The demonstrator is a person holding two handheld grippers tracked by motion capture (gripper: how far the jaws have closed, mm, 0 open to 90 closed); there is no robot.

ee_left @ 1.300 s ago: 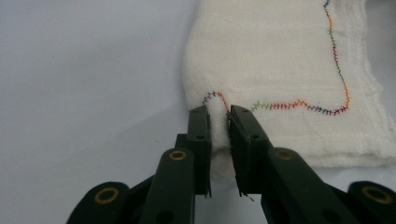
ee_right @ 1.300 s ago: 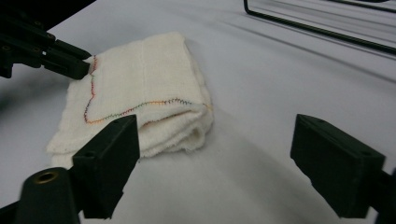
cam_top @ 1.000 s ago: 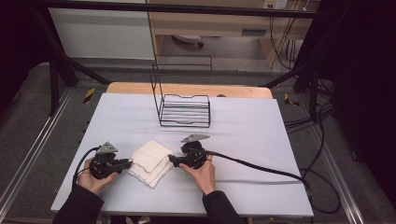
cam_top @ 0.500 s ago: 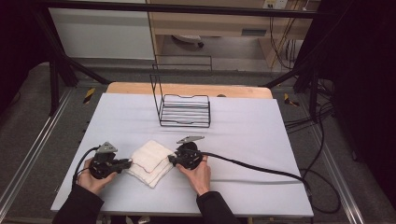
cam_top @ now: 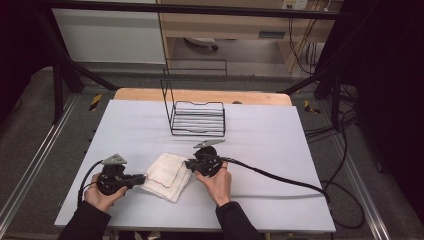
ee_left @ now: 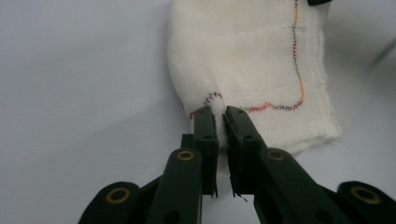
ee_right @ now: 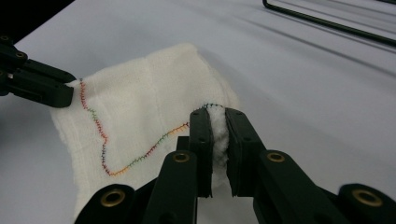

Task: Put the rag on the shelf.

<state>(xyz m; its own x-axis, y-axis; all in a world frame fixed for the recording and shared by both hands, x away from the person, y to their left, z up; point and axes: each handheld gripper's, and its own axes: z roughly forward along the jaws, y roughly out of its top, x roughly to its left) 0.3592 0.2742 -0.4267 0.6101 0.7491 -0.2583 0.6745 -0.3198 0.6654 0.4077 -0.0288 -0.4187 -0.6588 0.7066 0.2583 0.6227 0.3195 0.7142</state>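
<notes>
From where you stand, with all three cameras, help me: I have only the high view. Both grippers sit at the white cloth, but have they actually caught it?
Observer: Yes for the left gripper. In its own view a pinch of the cloth bulges up between the closed jaws.
Operator: And the right?
Observer: The right gripper has just been closing, and a thick fold of cloth now fills the gap between its jaws.
Operator: Which part of the cloth did each take?
Observer: Each grips an edge close to the multicoloured stitching that runs across the cloth.
Operator: Is the wire rack close by?
Observer: No, the right gripper view shows bare table between cloth and rack.
</notes>
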